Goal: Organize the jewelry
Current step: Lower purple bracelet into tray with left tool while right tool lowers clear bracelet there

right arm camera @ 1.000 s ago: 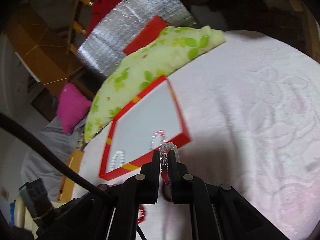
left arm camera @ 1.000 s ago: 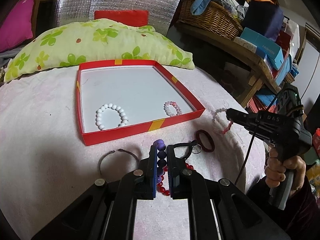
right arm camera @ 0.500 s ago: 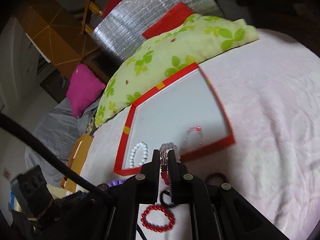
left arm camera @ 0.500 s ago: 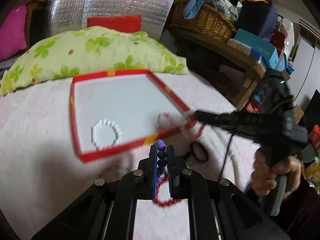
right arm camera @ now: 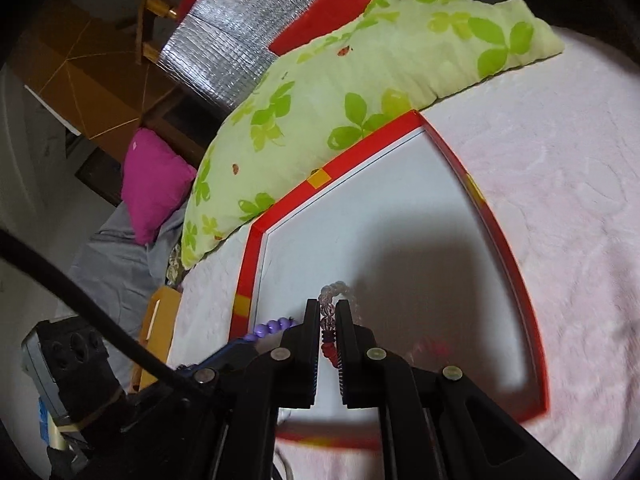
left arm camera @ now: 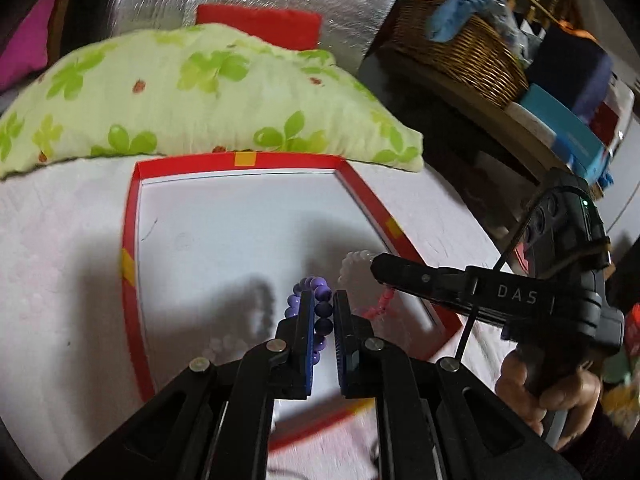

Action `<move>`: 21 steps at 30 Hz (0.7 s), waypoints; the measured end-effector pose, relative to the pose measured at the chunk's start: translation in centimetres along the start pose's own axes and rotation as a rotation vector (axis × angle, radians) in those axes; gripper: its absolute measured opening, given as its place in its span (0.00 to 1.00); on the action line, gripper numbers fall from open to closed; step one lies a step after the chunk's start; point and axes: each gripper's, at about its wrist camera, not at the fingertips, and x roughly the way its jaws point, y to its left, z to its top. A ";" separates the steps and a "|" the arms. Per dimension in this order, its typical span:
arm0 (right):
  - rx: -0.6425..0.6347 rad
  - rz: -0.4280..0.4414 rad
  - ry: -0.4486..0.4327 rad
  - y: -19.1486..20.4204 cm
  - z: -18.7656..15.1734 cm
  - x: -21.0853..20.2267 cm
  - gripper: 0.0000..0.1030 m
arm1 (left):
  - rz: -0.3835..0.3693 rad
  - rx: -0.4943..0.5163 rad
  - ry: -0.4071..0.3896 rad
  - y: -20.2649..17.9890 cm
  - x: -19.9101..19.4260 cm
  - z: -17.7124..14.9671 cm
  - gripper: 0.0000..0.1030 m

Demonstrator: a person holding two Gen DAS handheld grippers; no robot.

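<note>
Over the pink bedcover [left arm camera: 60,280] lay the red tray [left arm camera: 130,280], its far rim against a green-leaf pillow [left arm camera: 200,92]; above its white floor the left tool [left arm camera: 323,300] pinched a purple bead bracelet [left arm camera: 320,308] and the right tool [right arm camera: 328,310] clamped a clear-and-pink bead bracelet [right arm camera: 329,300]

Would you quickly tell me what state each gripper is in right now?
Left gripper: shut on the purple bead bracelet.
Right gripper: shut on the clear and pink bead bracelet.
</note>
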 end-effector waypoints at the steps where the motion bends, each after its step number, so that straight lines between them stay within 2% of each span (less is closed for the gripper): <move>1: -0.001 -0.010 -0.003 0.0 0.2 0.4 0.08 | 0.021 0.004 -0.005 0.2 0.4 0.2 0.10; 4: 0.045 -0.053 -0.023 -1.3 1.0 1.4 0.11 | 0.073 -0.006 -0.007 1.0 0.9 0.4 0.20; 6: 0.079 -0.061 -0.035 -2.2 1.2 1.1 0.12 | 0.104 0.000 -0.017 1.1 0.7 0.2 0.43; 8: 0.095 -0.061 -0.056 -2.6 1.3 0.3 0.12 | 0.173 0.048 -0.041 0.5 0.0 -0.2 0.55; 9: 0.098 -0.063 -0.072 -2.6 1.3 -0.3 0.12 | 0.194 0.064 -0.046 0.3 -0.2 -0.3 0.58; 12: 0.090 -0.076 -0.093 -2.3 0.8 -1.7 0.12 | 0.222 0.096 -0.043 -0.4 -1.2 -1.0 0.62; 15: 0.061 -0.094 -0.077 -1.6 -0.1 -2.8 0.13 | 0.294 0.128 -0.046 -0.9 -2.2 -1.9 0.64; 17: 0.053 -0.107 -0.061 -1.3 -0.7 -3.5 0.27 | 0.352 0.152 -0.046 -1.1 -2.7 -2.5 0.64; 19: 0.039 -0.112 -0.073 -1.0 -1.2 -4.4 0.46 | 0.379 0.160 -0.054 -1.1 -3.2 -2.8 0.65; 21: 0.003 -0.135 -0.096 -0.5 -1.6 -5.4 0.47 | 0.404 0.155 -0.066 -1.0 -4.0 -3.0 0.67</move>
